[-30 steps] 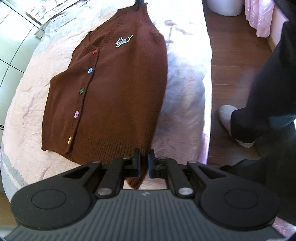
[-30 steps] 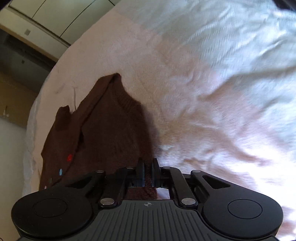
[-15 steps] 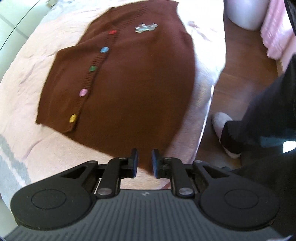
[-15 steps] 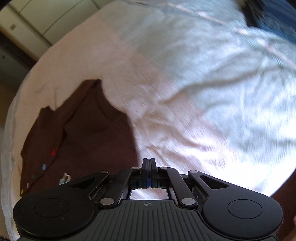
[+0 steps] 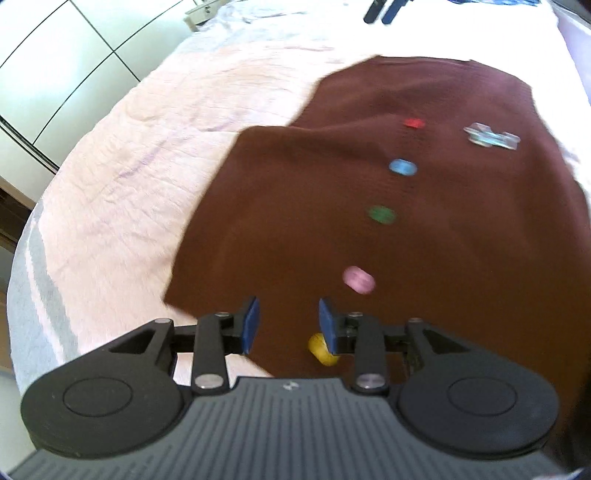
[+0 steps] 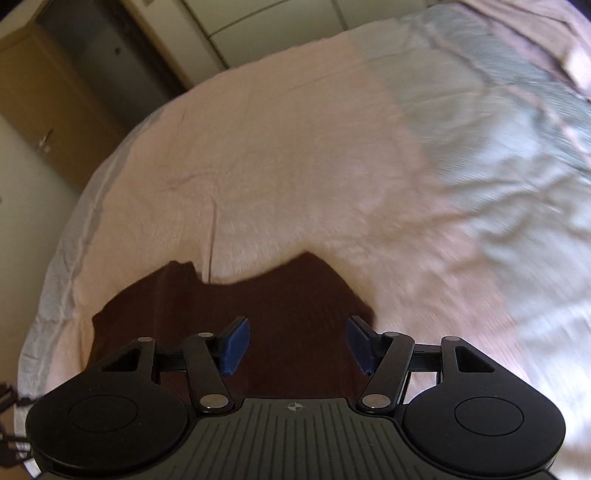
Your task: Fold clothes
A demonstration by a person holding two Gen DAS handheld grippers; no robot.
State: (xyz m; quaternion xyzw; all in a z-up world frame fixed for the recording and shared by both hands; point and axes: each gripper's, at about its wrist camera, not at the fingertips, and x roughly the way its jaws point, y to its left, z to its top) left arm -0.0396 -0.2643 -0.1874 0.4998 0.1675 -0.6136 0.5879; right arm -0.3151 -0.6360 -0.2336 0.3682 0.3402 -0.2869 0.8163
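A brown knit cardigan [image 5: 424, 229] lies flat on the bed, with a row of coloured buttons and a small plane patch [image 5: 491, 136]. My left gripper [image 5: 289, 325] is open and empty above the cardigan's hem, beside the yellow button [image 5: 321, 350]. My right gripper [image 6: 297, 345] is open and empty above the cardigan's shoulder end [image 6: 280, 306]. Its fingertips [image 5: 384, 9] show at the far edge of the left wrist view.
The bed has a pink blanket [image 5: 140, 177] and a pale blue-grey cover [image 6: 498, 155]. White wardrobe doors [image 5: 55, 74] stand on the far side. A wooden door [image 6: 48, 110] is at the left in the right wrist view.
Both grippers have opened and let go of the cardigan, which now lies flat. The left gripper has moved in over the hem; the right gripper has moved over the shoulder end.
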